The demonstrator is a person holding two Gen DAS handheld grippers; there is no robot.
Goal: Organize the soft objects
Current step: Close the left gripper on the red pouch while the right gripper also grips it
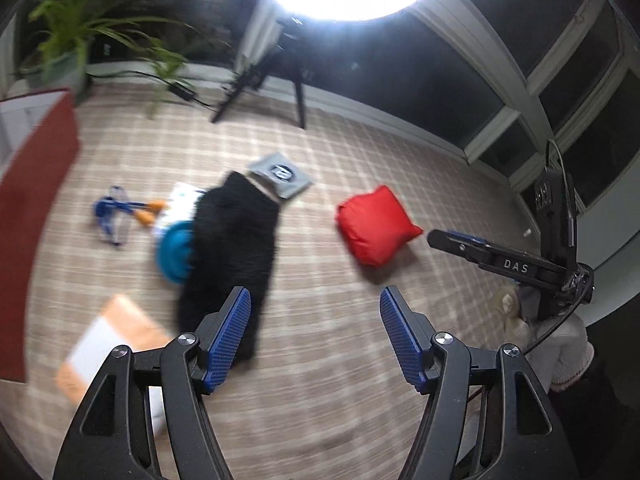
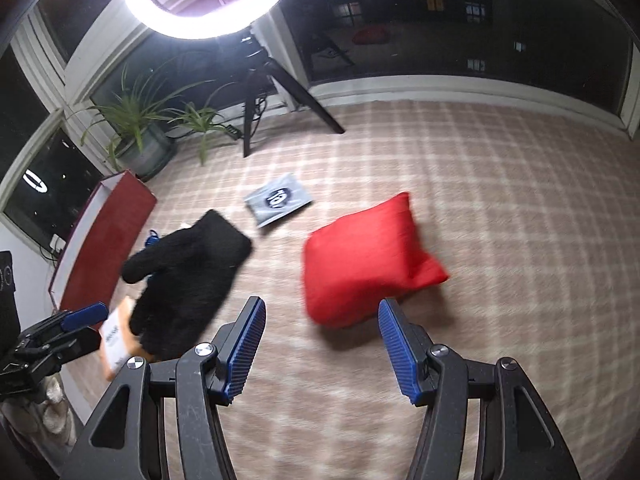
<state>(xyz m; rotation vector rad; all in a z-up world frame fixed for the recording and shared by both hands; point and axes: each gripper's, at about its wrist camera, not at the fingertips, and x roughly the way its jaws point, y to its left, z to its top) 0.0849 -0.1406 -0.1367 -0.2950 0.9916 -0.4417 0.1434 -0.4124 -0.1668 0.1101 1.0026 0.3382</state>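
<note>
A red pillow (image 1: 375, 226) lies on the plaid carpet, right of centre; in the right wrist view the red pillow (image 2: 366, 258) is just beyond my right gripper (image 2: 322, 344), which is open and empty above the floor. A black fuzzy cloth (image 1: 231, 248) lies left of centre, and the same cloth (image 2: 186, 276) shows in the right wrist view. My left gripper (image 1: 315, 334) is open and empty, its left finger over the cloth's near end. A grey pouch (image 1: 280, 175) with a round logo lies behind the cloth, and it also shows in the right wrist view (image 2: 279, 201).
A red bin (image 2: 102, 236) stands at the left. An orange and white package (image 1: 108, 340), a teal round object (image 1: 176, 250) and a blue and orange toy (image 1: 120, 216) lie near the cloth. A ring-light tripod (image 2: 256, 92) and potted plants (image 2: 140, 136) stand by the windows.
</note>
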